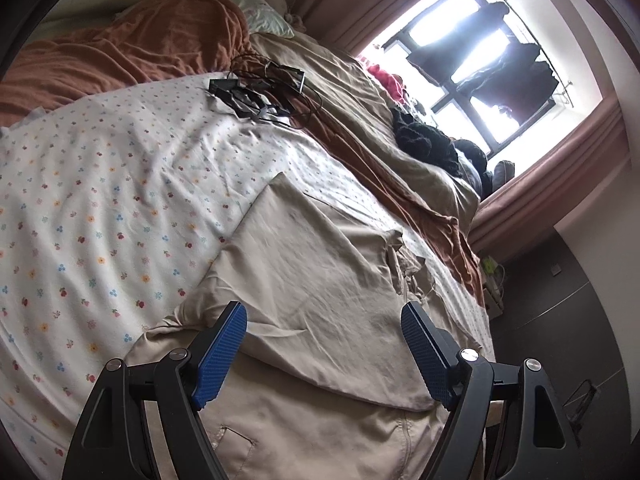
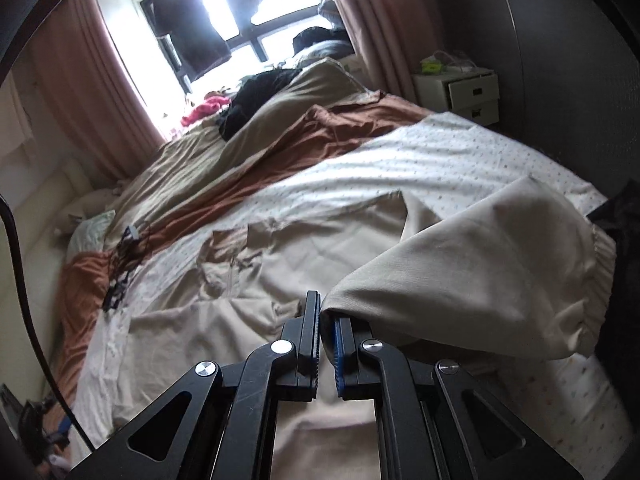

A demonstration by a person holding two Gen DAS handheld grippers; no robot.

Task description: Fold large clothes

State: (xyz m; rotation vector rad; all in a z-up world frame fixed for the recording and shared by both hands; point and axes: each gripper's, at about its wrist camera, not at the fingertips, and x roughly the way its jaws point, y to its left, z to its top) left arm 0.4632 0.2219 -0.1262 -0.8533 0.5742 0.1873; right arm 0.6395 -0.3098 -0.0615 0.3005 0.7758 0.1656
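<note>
The left gripper (image 1: 323,320) hovers low over the beige jacket (image 1: 304,280), its jaws spread wide with nothing between the blue pads (image 1: 218,354), pointing along the garment toward the window (image 1: 480,60). The jacket lies spread on the floral sheet (image 1: 100,200) of the bed, one part folded over its zipped front. A tangle of black cables (image 1: 264,92) rests farther up the sheet, near the brown blanket (image 1: 120,52). The right gripper (image 2: 326,312) is raised above the bed with its jaws pressed together, pinching the jacket sleeve (image 2: 480,272), whose elastic cuff (image 2: 596,276) hangs off to the right.
</note>
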